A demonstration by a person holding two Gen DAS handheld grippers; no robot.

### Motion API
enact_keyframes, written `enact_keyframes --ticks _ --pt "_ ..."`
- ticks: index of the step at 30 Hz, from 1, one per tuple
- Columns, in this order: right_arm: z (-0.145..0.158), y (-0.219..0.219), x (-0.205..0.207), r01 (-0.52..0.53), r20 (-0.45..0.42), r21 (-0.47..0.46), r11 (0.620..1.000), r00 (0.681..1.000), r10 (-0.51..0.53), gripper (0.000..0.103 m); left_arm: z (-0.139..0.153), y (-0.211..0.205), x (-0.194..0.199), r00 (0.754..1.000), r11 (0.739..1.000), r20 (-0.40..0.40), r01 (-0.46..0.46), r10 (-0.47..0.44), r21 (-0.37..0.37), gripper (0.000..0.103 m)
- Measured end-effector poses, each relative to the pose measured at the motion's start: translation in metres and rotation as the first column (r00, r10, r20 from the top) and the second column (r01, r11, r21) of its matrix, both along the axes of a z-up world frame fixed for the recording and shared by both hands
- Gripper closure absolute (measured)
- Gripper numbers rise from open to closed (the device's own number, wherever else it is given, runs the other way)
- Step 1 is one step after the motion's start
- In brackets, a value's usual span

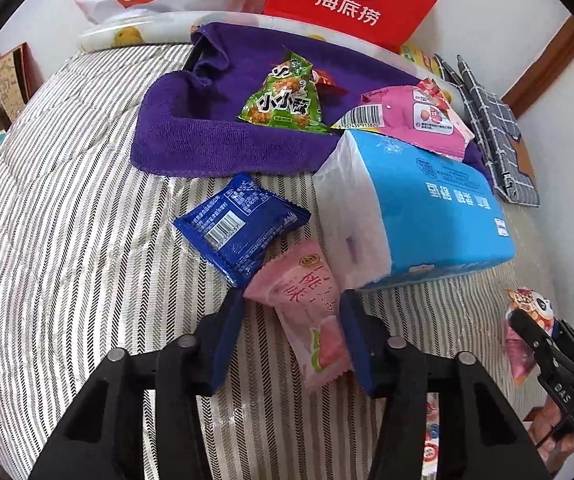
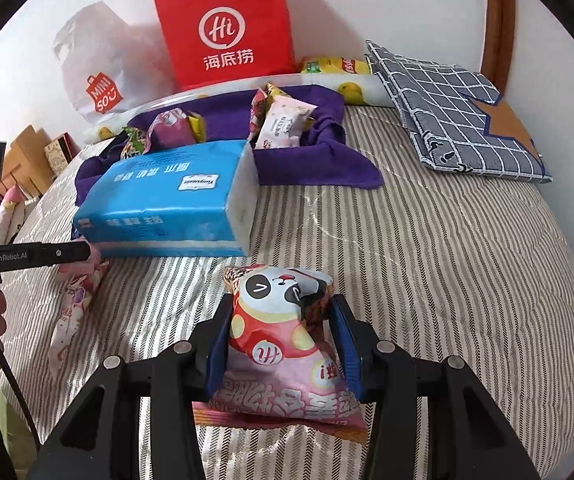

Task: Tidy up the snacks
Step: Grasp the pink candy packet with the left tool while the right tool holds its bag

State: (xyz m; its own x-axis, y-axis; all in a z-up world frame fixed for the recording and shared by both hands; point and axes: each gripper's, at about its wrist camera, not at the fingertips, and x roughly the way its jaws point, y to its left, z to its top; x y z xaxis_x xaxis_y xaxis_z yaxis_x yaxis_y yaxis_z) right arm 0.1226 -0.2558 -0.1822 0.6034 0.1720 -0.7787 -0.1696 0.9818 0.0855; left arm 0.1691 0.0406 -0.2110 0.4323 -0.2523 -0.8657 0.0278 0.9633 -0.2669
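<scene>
On the striped bed, the purple cloth is serving as the collecting spot, several snacks already lying on it behind the blue tissue pack. The left hand-held gripper is closing around a pink peach snack lying just beside that pack, pads apparently touching its sides. The right hand-held gripper is clamping a panda snack bag, probably bound for the cloth.

Tissue pack on bedspread, towel with snack packets behind it.
</scene>
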Motion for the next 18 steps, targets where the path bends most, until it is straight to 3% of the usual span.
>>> enact_keyframes --ticks 7,9,14,18 --pt "-0.001 -0.005 0.007 0.018 0.011 0.000 1.000 1.000 -0.018 0.058 0.017 0.016 -0.016 0.999 0.999 0.037 -0.020 0.018 0.046 0.059" --pt "-0.002 -0.005 0.009 0.019 0.009 0.006 1.000 1.000 -0.019 0.058 0.015 0.021 -0.018 0.999 0.998 0.034 -0.035 0.033 0.061 0.065" --pt "-0.005 -0.001 0.011 0.010 0.008 -0.016 1.000 1.000 -0.010 0.058 0.002 0.021 -0.020 1.000 0.998 0.003 -0.031 0.031 0.052 0.064" --pt "-0.009 0.000 0.010 0.005 -0.005 -0.025 1.000 1.000 -0.005 0.058 -0.001 0.010 -0.021 1.000 0.995 0.017 -0.012 0.010 0.096 0.055"
